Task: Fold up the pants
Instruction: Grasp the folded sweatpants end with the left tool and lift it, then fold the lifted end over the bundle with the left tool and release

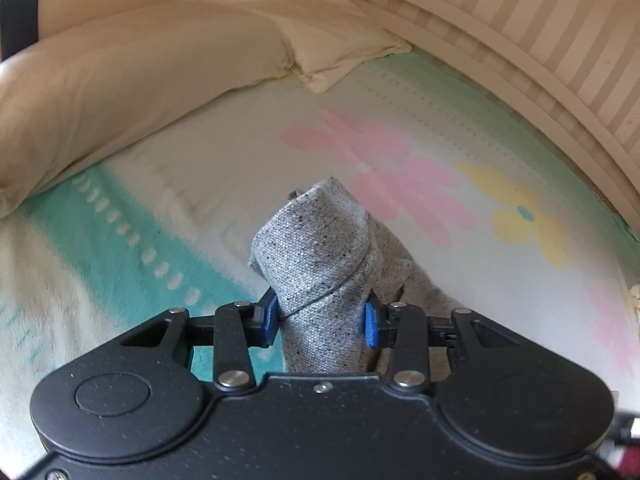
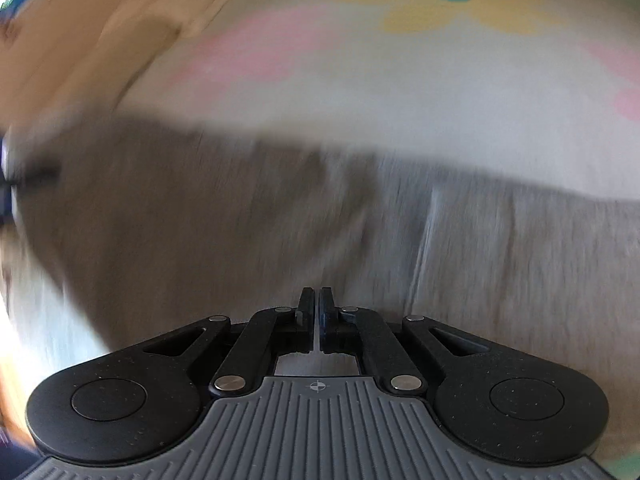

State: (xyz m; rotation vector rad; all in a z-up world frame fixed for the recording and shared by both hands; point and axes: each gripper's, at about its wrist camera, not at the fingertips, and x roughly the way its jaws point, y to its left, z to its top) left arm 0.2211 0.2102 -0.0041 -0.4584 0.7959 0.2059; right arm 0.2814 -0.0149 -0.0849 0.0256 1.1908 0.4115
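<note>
The left gripper (image 1: 322,316) is clenching a bunched fold of the pants (image 1: 316,256) above the bed (image 1: 420,264), the right gripper (image 2: 316,300) is hovering closed and empty, so carrying it taut should be preventing creases.

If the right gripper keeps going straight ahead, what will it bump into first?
Probably the grey pants. The right gripper has its jaws nearly together and points right at the cloth spread on the flowered bed sheet. The picture is blurry, so depth is uncertain.
</note>
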